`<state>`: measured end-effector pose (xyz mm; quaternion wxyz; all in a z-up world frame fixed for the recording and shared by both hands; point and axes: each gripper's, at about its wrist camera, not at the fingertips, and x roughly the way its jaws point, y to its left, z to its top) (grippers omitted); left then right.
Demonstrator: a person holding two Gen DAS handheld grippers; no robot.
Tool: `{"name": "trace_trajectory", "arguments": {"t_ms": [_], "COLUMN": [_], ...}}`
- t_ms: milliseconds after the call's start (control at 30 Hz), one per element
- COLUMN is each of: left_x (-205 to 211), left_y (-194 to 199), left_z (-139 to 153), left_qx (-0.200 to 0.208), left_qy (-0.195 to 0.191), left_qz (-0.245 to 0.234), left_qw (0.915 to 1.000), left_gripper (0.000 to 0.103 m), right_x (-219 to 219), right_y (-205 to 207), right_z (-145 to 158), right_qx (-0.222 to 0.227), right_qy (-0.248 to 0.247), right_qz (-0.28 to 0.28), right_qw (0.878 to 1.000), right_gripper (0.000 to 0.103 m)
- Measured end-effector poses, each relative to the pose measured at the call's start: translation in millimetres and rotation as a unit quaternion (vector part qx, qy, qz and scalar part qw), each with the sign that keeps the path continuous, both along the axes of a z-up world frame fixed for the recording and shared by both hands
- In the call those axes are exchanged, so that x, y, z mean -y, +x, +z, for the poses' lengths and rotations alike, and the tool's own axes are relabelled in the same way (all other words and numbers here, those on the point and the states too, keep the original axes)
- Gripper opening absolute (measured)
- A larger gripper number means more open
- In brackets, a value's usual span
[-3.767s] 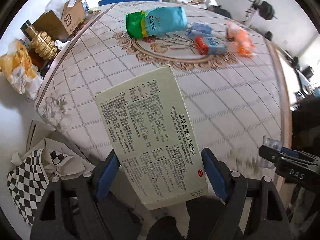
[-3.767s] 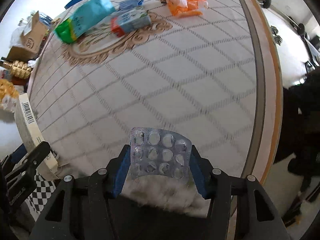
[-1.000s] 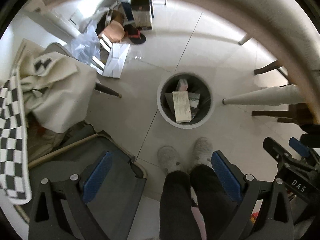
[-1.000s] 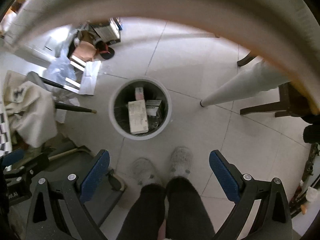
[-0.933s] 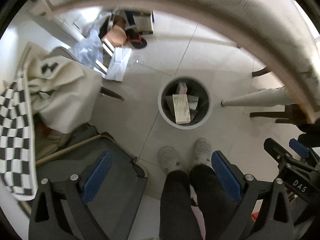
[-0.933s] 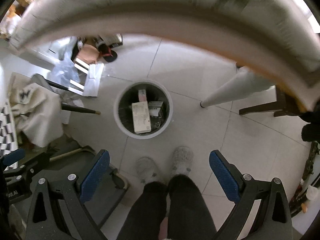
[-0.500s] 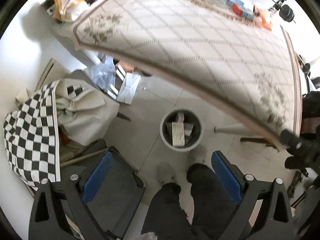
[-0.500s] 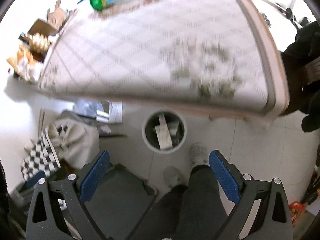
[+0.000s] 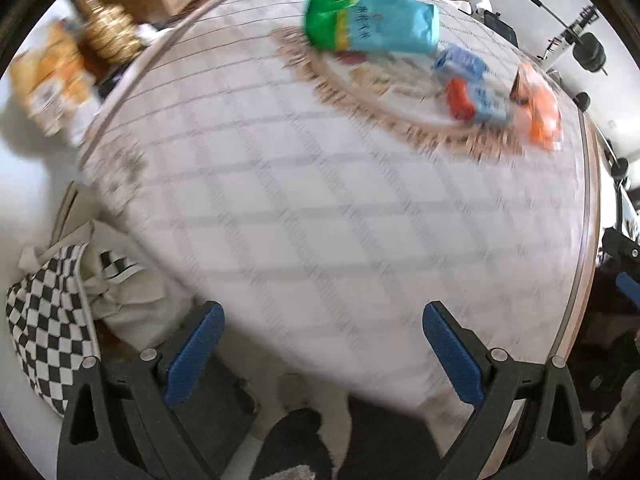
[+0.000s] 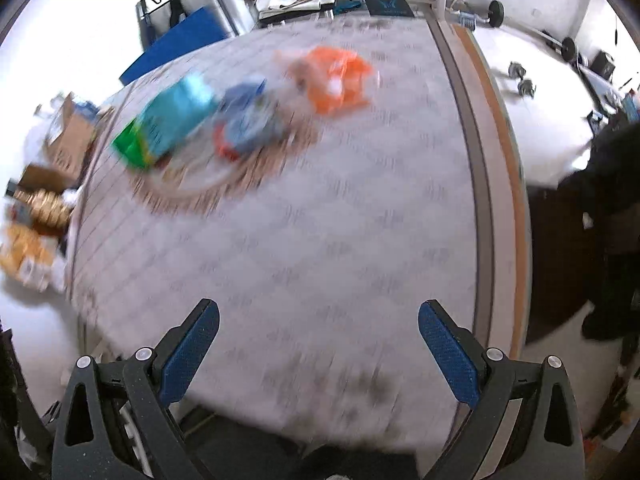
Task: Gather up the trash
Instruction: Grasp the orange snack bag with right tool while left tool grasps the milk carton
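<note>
Four trash items: grouped at the far middle of the table (image 9: 320, 208).
Largest: green-and-blue bag (image 9: 370, 22), far left.
Next: orange wrapper (image 9: 542, 114), far right.
Between: red-and-blue pack (image 9: 478, 102), blue packet (image 9: 460, 62).
Left gripper (image 9: 320, 344): spread wide, nothing held.
Right gripper (image 10: 318, 344): spread wide, nothing held.

Bright daylight, heavy motion blur, fisheye bending, dark vignetted corners

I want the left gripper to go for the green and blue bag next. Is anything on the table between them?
Nothing visible. The open left gripper faces bare quilted tablecloth all the way to the green and blue bag. The small blue and red packets and orange wrapper lie off to the right.
</note>
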<state>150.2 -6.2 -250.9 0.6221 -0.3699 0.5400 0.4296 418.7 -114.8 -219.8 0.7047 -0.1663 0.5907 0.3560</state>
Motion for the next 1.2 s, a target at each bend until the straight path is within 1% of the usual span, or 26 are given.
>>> {"name": "trace_trajectory", "arguments": {"t_ms": [67, 133, 200, 233, 333, 433, 567, 600, 633, 667, 733, 767, 800, 833, 867, 900, 1000, 1033, 1100, 1200], "left_x": [-30, -54, -79, -95, -131, -154, -169, -171, -171, -171, -168, -167, -165, -164, -162, -158, -151, -149, -145, -139], "left_y": [38, 66, 85, 94, 111, 118, 115, 114, 112, 111, 113, 116, 122, 128, 133, 143, 171, 180, 202, 225], "left_z": [-7, -15, -25, -32, -53, -70, -82, -84, -84, -83, -80, -78, -74, -71, -67, -62, -57, -58, -61, -68], "left_qx": [-0.002, -0.008, -0.015, -0.021, -0.043, -0.058, -0.077, -0.078, -0.079, -0.079, -0.077, -0.073, -0.061, -0.051, -0.041, -0.022, 0.017, 0.022, 0.02, 0.018], "left_qy": [-0.006, -0.011, -0.012, -0.013, -0.018, -0.029, -0.032, -0.034, -0.035, -0.035, -0.036, -0.036, -0.037, -0.038, -0.039, -0.045, -0.068, -0.073, -0.083, -0.097], "left_qz": [0.009, 0.018, 0.032, 0.041, 0.065, 0.082, 0.095, 0.098, 0.101, 0.103, 0.103, 0.101, 0.096, 0.092, 0.087, 0.078, 0.049, 0.039, 0.012, -0.02], "left_qw": [0.9999, 0.9997, 0.9993, 0.9988, 0.9968, 0.9946, 0.992, 0.9915, 0.9911, 0.9909, 0.9911, 0.9915, 0.9929, 0.9938, 0.9946, 0.9957, 0.9963, 0.9963, 0.9963, 0.9949], "left_gripper": [0.102, 0.102, 0.102, 0.102, 0.102, 0.102, 0.102, 0.102, 0.102, 0.102, 0.102, 0.102, 0.102, 0.102, 0.102, 0.102, 0.102, 0.102, 0.102, 0.102], "right_x": [-33, -61, -83, -92, -123, -146, -165, -169, -171, -174, -176, -176, -176, -175, -172, -168, -152, -148, -135, -121], "right_y": [44, 82, 116, 126, 171, 196, 206, 205, 203, 198, 192, 190, 188, 187, 187, 190, 207, 211, 229, 250], "right_z": [-10, -21, -35, -41, -66, -95, -127, -131, -129, -128, -127, -125, -123, -119, -114, -110, -101, -96, -99, -109], "right_qx": [0.0, -0.012, -0.024, -0.027, -0.049, -0.08, -0.121, -0.121, -0.109, -0.104, -0.092, -0.086, -0.083, -0.078, -0.071, -0.069, -0.06, -0.058, -0.049, -0.056], "right_qy": [-0.005, -0.007, -0.006, -0.006, -0.001, -0.003, -0.003, -0.005, 0.0, 0.013, 0.014, 0.019, 0.021, 0.023, 0.029, 0.033, 0.04, 0.038, 0.028, 0.018], "right_qz": [-0.003, -0.013, -0.025, -0.029, -0.051, -0.063, -0.069, -0.067, -0.066, -0.054, -0.053, -0.051, -0.05, -0.05, -0.054, -0.058, -0.087, -0.095, -0.118, -0.149], "right_qw": [1.0, 1.0, 0.999, 0.999, 0.998, 0.995, 0.99, 0.99, 0.992, 0.993, 0.994, 0.995, 0.995, 0.995, 0.996, 0.995, 0.994, 0.993, 0.991, 0.987], "right_gripper": [0.101, 0.101, 0.101, 0.101, 0.101, 0.101, 0.1, 0.096, 0.086, 0.078, 0.057, 0.049, 0.038, 0.031, 0.029, 0.024, 0.024, 0.024, 0.024, 0.023]}}
